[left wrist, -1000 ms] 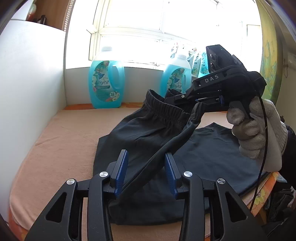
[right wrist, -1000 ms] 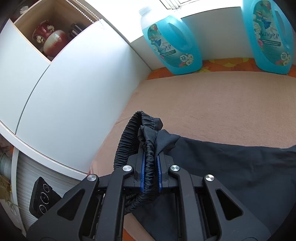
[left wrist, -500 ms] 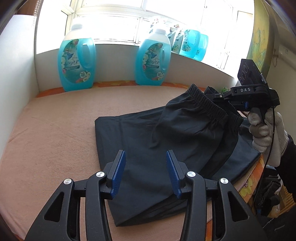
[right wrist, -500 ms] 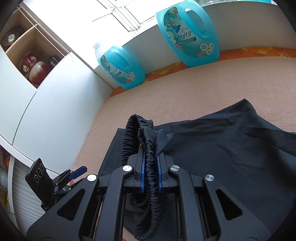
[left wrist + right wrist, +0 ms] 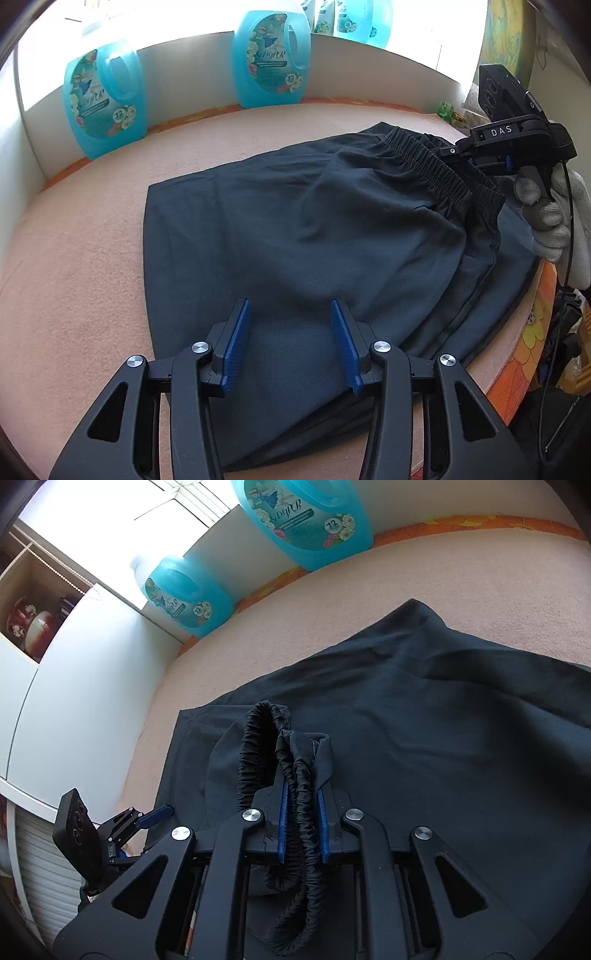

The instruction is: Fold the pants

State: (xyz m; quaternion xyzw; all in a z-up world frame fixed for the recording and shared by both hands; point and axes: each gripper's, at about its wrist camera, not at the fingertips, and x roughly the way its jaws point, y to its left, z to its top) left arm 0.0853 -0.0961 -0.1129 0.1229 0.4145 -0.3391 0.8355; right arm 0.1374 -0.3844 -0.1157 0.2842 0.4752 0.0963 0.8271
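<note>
The dark navy cloth pants (image 5: 295, 236) lie spread over the peach-coloured, carpet-like worktop (image 5: 74, 258), folded over on themselves so that the gathered elastic waistband (image 5: 436, 166) sits toward the worktop's right edge. The left hand-held gripper (image 5: 291, 347) hangs just above the near part of the fabric with its blue-padded jaws spread apart and nothing between them. The right hand-held gripper (image 5: 301, 819) is clamped on the bunched waistband (image 5: 291, 760), which loops out past its fingertips and trails back under its body; in the left wrist view this gripper (image 5: 476, 157), carried in a white knit-gloved hand (image 5: 554, 218), holds the band at the far right, beside the worktop's orange flowered border (image 5: 532, 325).

The pants' left edge runs straight, with a wide strip of bare worktop to its left up to the white side panel (image 5: 81, 686). Bare surface also lies behind the pants, up to two translucent turquoise detergent jugs (image 5: 105, 103) (image 5: 271, 55) standing against the white back ledge under the window. On the right side the fabric reaches nearly to the worktop's edge, and the near hem lies close to the front edge.
</note>
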